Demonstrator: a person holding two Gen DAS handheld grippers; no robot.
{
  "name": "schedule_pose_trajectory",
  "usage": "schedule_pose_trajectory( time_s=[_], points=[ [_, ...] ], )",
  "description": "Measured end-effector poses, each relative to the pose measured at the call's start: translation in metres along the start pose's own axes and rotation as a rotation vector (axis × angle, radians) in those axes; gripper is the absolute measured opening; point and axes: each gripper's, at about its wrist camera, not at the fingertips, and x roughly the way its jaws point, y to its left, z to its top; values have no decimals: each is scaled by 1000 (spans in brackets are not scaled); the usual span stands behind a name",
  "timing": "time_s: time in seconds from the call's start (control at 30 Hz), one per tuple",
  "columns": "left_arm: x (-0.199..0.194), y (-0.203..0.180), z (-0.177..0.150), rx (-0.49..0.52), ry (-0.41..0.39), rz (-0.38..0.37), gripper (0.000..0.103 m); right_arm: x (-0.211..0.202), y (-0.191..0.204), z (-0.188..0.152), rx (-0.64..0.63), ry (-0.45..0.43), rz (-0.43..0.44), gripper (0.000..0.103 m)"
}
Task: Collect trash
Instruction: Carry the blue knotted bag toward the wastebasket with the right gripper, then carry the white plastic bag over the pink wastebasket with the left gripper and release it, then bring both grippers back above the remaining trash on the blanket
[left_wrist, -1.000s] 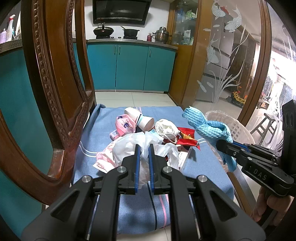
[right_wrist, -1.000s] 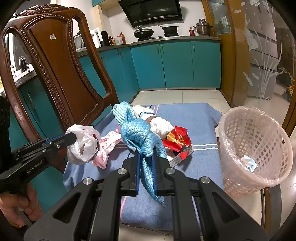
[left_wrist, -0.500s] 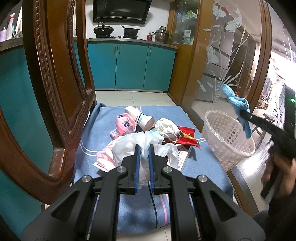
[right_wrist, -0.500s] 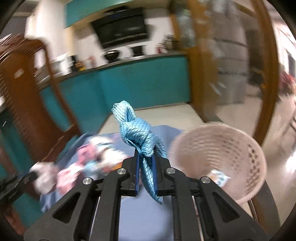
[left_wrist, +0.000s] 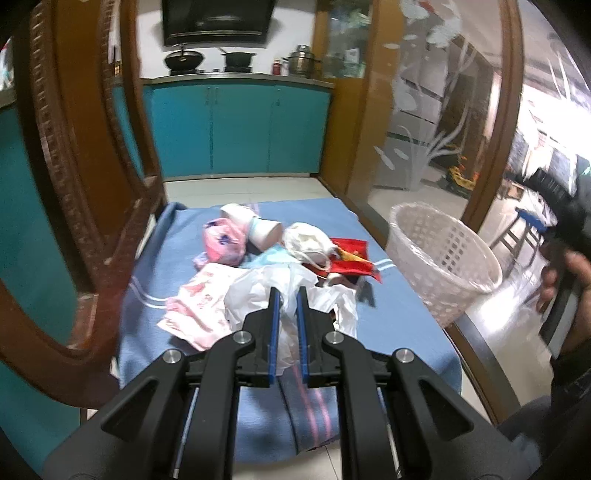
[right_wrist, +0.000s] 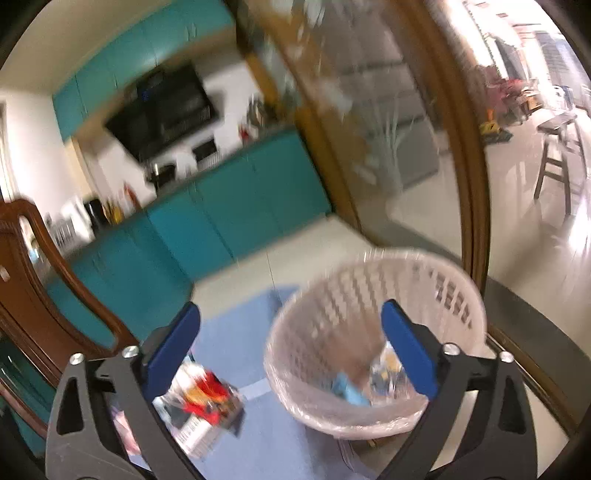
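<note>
My left gripper (left_wrist: 287, 295) is shut on a crumpled white plastic bag (left_wrist: 251, 291) that lies on the blue-covered chair seat (left_wrist: 399, 325). Around the bag lie a paper cup (left_wrist: 260, 229), a pink packet (left_wrist: 223, 242), a white mask (left_wrist: 308, 240), a red wrapper (left_wrist: 351, 254) and a pink-white bag (left_wrist: 201, 302). My right gripper (right_wrist: 290, 310) hovers over the white mesh basket (right_wrist: 454, 291). Its jaws are opening wide, with nothing between them. A light blue cloth (right_wrist: 349, 391) lies inside the basket beside a small wrapper (right_wrist: 384, 369). The right wrist view is blurred.
A carved wooden chair back (left_wrist: 74, 184) rises close on the left. The basket (left_wrist: 443, 258) stands at the seat's right edge. A person's hand (left_wrist: 565, 273) grips the right tool at the far right. Teal kitchen cabinets (left_wrist: 236, 129) and a glass door (left_wrist: 436, 110) lie beyond.
My right gripper swung right from above the trash pile to over the basket and opened; the blue cloth left its jaws and lies in the basket. My left gripper stayed shut on the bag.
</note>
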Motion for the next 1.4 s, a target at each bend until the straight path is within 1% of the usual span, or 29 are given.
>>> schedule_pose_trajectory(
  time_s=[0.03,0.07,0.13,0.23,0.3,0.4,0.43,0.5,0.53,0.57,0.6,0.63,0.67,0.73,0.8,0.83,0.9,0.93,1.0,1.07,1.13,1.2,1.23,1.3,1.4],
  points=[
    [2,-6,1,14,2,-5,10,-8,-3,2,16,-33,-2,100],
    [7,-18,2,34,8,-17,10,-11,-6,4,26,-47,-5,100],
    [15,-35,7,53,18,-42,10,-13,-15,7,61,-65,-17,100],
    [34,-79,22,93,33,-99,10,-15,-29,9,105,-88,-35,100],
    [50,-117,41,123,17,-138,10,-16,-39,12,128,-100,-50,100],
    [78,-164,72,133,13,-207,10,-23,-53,11,178,-132,-71,100],
    [84,-175,79,140,10,-220,13,-24,-56,12,185,-131,-75,100],
    [105,-203,94,167,13,-267,46,-22,-58,12,193,-122,-75,100],
    [112,-209,97,176,17,-269,72,-20,-59,12,192,-115,-74,100],
    [119,-213,100,183,7,-245,74,-19,-58,12,187,-108,-73,100],
    [122,-212,100,191,-1,-213,74,-17,-56,12,180,-100,-66,100],
    [124,-210,99,197,4,-202,75,-17,-55,11,172,-91,-61,100],
    [121,-199,95,192,9,-190,76,-17,-53,12,166,-85,-56,100],
    [110,-176,89,171,-1,-165,81,-12,-45,10,135,-56,-44,100],
    [91,-144,80,142,-8,-114,85,-4,-33,4,99,-10,-26,100],
    [80,-126,74,124,-12,-82,89,1,-23,0,69,30,-8,100],
    [55,-85,59,82,-17,16,91,9,-2,-9,-4,112,26,100],
    [42,-64,50,58,-16,64,92,14,14,-18,-60,159,48,100],
    [24,-33,37,19,-6,116,93,21,47,-39,-183,246,79,100],
    [11,-8,23,-15,6,153,94,21,71,-57,-258,284,88,100],
    [-1,11,7,-54,24,176,94,16,92,-76,-293,310,121,100],
    [-6,24,-2,-71,36,177,94,14,112,-94,-346,342,146,100],
    [-6,26,-7,-67,46,174,94,13,124,-106,-391,355,154,100],
    [-2,23,-13,-34,75,164,94,14,135,-117,-443,373,160,100],
    [-3,21,-15,-19,76,151,94,14,139,-123,-454,380,153,100]
  ],
)
